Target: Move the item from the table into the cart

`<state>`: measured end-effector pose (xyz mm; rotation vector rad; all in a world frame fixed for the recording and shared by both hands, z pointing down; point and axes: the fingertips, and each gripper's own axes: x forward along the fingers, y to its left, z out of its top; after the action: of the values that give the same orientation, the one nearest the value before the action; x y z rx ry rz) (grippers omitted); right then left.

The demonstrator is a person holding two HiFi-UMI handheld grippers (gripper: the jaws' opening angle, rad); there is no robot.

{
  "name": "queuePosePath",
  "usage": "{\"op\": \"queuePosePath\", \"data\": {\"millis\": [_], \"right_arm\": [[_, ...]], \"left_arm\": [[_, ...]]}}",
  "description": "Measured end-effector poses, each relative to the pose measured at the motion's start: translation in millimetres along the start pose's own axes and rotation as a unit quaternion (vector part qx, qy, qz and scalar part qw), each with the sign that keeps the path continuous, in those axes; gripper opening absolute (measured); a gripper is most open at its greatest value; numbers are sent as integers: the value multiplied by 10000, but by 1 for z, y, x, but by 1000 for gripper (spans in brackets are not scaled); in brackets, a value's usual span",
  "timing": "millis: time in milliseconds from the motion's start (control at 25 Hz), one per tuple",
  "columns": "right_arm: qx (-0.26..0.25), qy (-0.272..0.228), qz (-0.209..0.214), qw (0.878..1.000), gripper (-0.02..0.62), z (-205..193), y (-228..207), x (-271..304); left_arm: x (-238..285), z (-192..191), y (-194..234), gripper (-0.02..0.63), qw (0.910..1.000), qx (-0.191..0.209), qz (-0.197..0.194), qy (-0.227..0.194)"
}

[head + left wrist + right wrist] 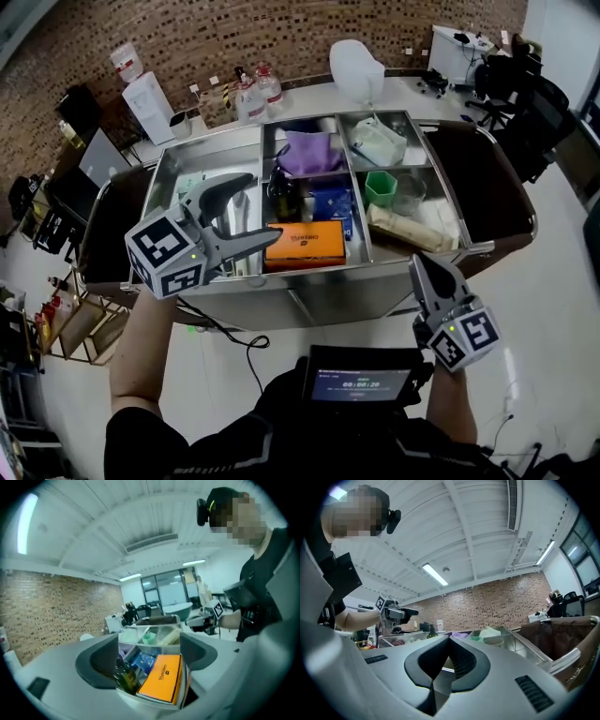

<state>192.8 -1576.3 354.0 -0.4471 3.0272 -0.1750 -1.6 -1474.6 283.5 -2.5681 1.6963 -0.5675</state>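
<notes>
A steel cart with several compartments stands in front of me. An orange box lies in its near middle compartment, also seen in the left gripper view as the orange box. My left gripper hovers over the cart's left side, jaws open and empty, its tips just left of the box. Between those open jaws only the cart's contents show. My right gripper hangs in front of the cart's right corner, shut on nothing; in its own view the right gripper has its pads closed together.
The cart also holds a purple cloth, a dark bottle, a blue packet and a green cup. Brown bags hang at its sides. Behind it, a white table carries bottles and a white bag.
</notes>
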Motion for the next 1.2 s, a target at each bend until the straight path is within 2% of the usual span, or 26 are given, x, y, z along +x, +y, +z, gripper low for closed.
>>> {"op": "queuePosePath", "data": {"millis": [120, 200, 320, 440, 520, 560, 600, 640, 680, 720, 840, 960, 1080, 1200], "right_arm": [[-13, -1, 209, 9998, -12, 1, 8, 7], [-49, -7, 344, 9994, -12, 2, 12, 12], [-78, -65, 415, 9991, -12, 7, 15, 14], [-70, -157, 481, 9987, -12, 14, 18, 15], [-87, -152, 628, 9979, -14, 16, 24, 16], [-104, -150, 695, 9974, -12, 16, 27, 17], [-111, -155, 746, 9970, -14, 17, 29, 17], [-107, -165, 779, 9968, -12, 18, 31, 17], [-96, -179, 803, 9966, -14, 19, 31, 17], [-76, -191, 833, 9963, -12, 19, 32, 18], [-42, -190, 1035, 9944, -14, 16, 37, 20], [-51, -151, 1182, 9929, -12, 12, 42, 22], [-105, -326, 950, 9949, -14, 20, 45, 15], [-36, -315, 830, 9960, -14, 18, 55, 9]], "left_arm": [[-34, 19, -7, 408, 9920, -430, 679, -973], [-49, 24, -13, 407, 9840, -591, 983, -1362], [-60, 16, -21, 400, 9740, -805, 1334, -1645], [-65, 5, -29, 390, 9644, -1032, 1705, -1740], [-68, -3, -34, 360, 9575, -1136, 1944, -1804], [-71, -7, -38, 270, 9527, -1199, 2062, -1881], [-75, -9, -40, 145, 9468, -1295, 2188, -1972], [-78, -13, -43, 104, 9406, -1413, 2321, -2036], [-79, -17, -45, 31, 9355, -1518, 2447, -2046], [-79, -22, -48, -12, 9325, -1590, 2546, -2010], [-73, -34, -65, -14, 9297, -1657, 2726, -1841], [-70, -40, -78, -14, 9283, -1505, 2928, -1727], [-74, -46, -88, -14, 9270, -1469, 3032, -1645], [-84, -64, -93, -14, 9221, -1513, 3263, -1429]]}}
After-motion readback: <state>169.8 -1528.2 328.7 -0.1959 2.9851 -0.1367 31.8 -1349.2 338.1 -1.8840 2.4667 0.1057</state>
